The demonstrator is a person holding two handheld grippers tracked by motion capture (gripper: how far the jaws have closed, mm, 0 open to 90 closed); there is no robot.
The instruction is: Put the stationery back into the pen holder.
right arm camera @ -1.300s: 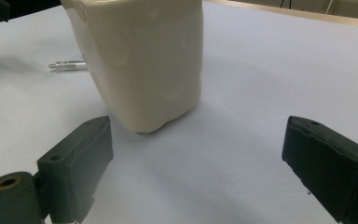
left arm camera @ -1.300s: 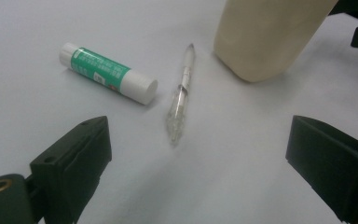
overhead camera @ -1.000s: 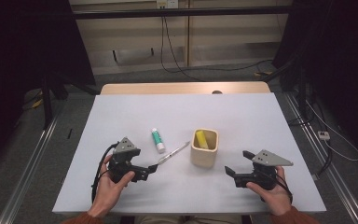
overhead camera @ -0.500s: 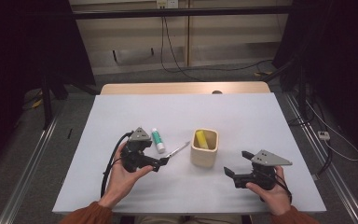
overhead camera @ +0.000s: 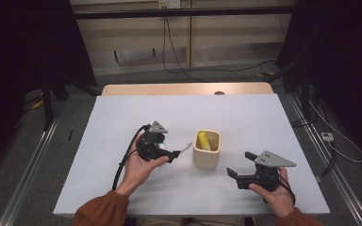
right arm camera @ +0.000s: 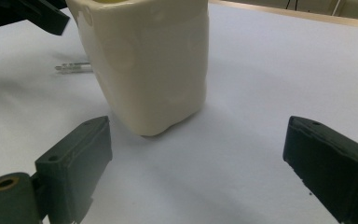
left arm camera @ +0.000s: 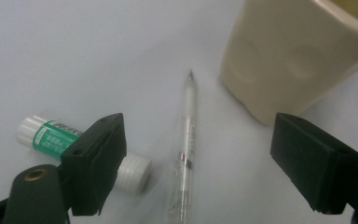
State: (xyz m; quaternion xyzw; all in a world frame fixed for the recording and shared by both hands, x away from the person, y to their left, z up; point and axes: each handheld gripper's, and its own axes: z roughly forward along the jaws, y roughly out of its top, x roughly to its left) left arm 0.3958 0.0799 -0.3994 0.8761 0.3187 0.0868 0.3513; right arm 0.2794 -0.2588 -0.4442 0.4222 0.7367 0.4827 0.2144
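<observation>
The left tool (overhead camera: 168, 154) hung low over the white desk (overhead camera: 122, 113), jaws spread wide and pinching nothing. In the left gripper view a green-and-white glue stick (left arm camera: 51, 137) lay on its side just beside the left jaw, partly tucked behind it, its long axis running across the view. Right next to it, not touching, was a clear pen (left arm camera: 186, 144) lying flat in the gap between the jaws, long axis pointing away from the tool, tip at the far end, aimed near the foot of the cream cup (left arm camera: 298, 51). From the high view the pen (overhead camera: 185, 148) poked out toward the cup (overhead camera: 207, 149), which stood upright mid-desk with something yellow (overhead camera: 202, 140) inside, can't tell what. So the cup sat close to the pen's tip end, but wasn't touching it. Further right, the right tool (overhead camera: 238, 173) sat near the desk's front edge, jaws also spread, gripping nothing, aimed at the cup (right arm camera: 149, 60) with a bare patch of desk between.
</observation>
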